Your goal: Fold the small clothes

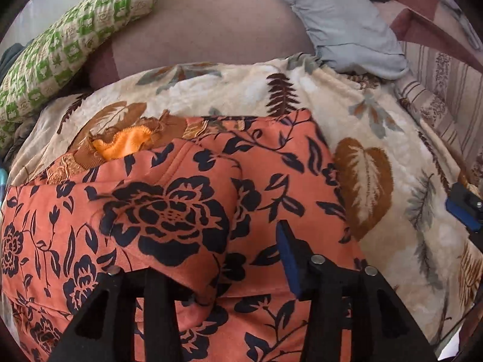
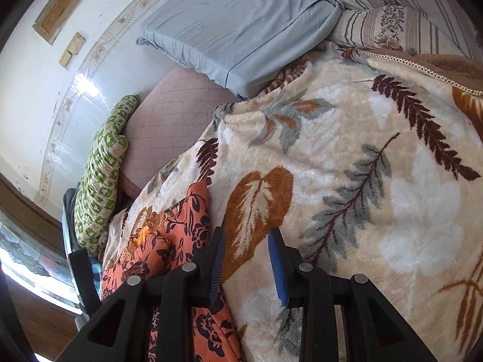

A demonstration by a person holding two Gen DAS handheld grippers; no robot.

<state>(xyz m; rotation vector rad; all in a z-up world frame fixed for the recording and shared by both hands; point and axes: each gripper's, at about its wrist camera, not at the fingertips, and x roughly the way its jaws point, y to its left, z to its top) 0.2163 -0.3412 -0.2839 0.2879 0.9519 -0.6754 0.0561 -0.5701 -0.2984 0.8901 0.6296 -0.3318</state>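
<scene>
An orange garment with a black flower print (image 1: pixel 187 211) lies on a cream leaf-patterned blanket (image 1: pixel 392 157). A folded layer of it drapes over the left finger of my left gripper (image 1: pixel 229 259), which is open; only the blue pad of its right finger (image 1: pixel 288 259) shows, resting on the cloth. An orange and brown cloth (image 1: pixel 126 141) lies just beyond the garment. In the right wrist view my right gripper (image 2: pixel 249 259) is open and empty over the blanket (image 2: pixel 362 181), just right of the garment's edge (image 2: pixel 181 235). The right gripper also shows in the left wrist view (image 1: pixel 465 208).
A green checked pillow (image 1: pixel 60 54) lies at the far left, a pink quilted cushion (image 1: pixel 205 36) behind, a pale blue pillow (image 1: pixel 347 24) at the back right. A striped sheet (image 2: pixel 401 24) and a white wall (image 2: pixel 45 90) are beyond.
</scene>
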